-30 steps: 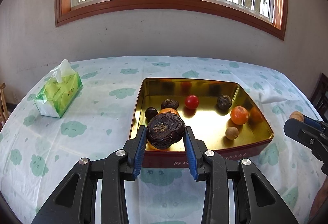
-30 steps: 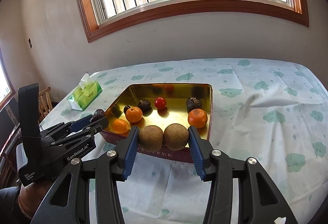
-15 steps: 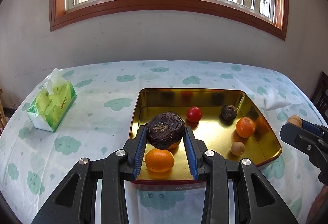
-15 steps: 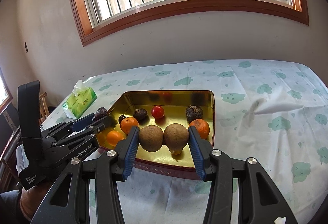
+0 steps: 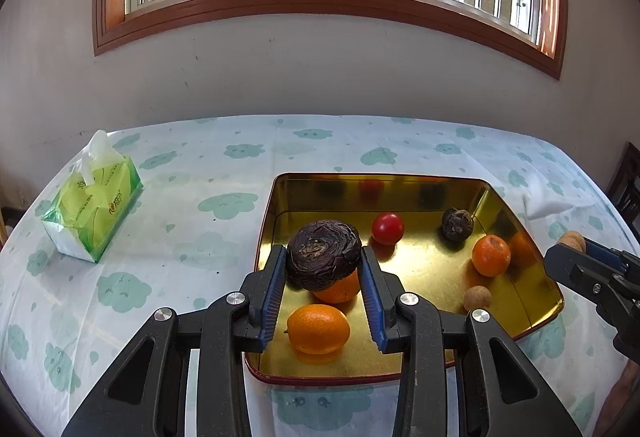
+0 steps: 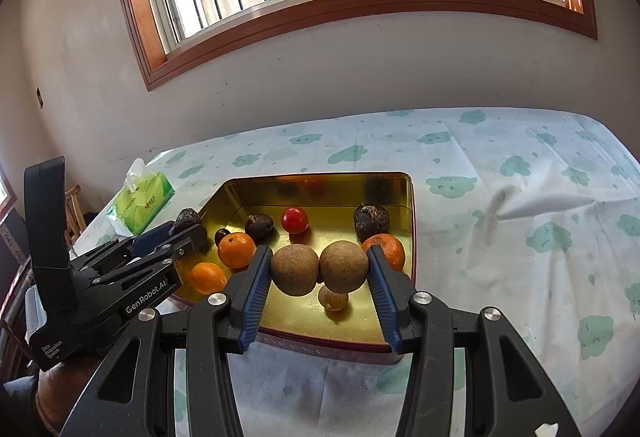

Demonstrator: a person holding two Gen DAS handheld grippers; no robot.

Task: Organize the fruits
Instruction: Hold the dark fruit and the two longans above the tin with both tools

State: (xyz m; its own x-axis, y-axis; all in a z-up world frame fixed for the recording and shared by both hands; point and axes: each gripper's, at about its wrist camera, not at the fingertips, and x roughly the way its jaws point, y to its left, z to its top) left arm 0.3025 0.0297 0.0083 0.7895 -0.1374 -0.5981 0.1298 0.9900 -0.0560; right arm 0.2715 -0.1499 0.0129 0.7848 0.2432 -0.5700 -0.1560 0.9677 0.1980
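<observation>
A gold tin tray (image 5: 520,245) (image 6: 404,197) lies on the table and holds oranges (image 5: 318,329), a red tomato (image 5: 387,228), dark wrinkled fruits (image 5: 457,224) and a small brown fruit (image 5: 477,297). My left gripper (image 5: 324,273) is shut on a large dark wrinkled fruit (image 5: 323,255), held over the tray's near left part, above an orange. It also shows in the right wrist view (image 6: 176,237). My right gripper (image 6: 318,273) is shut on two brown round fruits (image 6: 294,269) (image 6: 344,266), held side by side over the tray's near edge.
A green tissue pack (image 5: 94,209) (image 6: 142,203) stands on the table left of the tray. The tablecloth (image 6: 520,237) is white with green cloud prints and has a raised fold at the right. A wall with a window is behind. A dark chair back (image 5: 628,181) stands at far right.
Both grippers have moved forward over the tray with their fruits still held. The tray now lies closer and lower in both views.
</observation>
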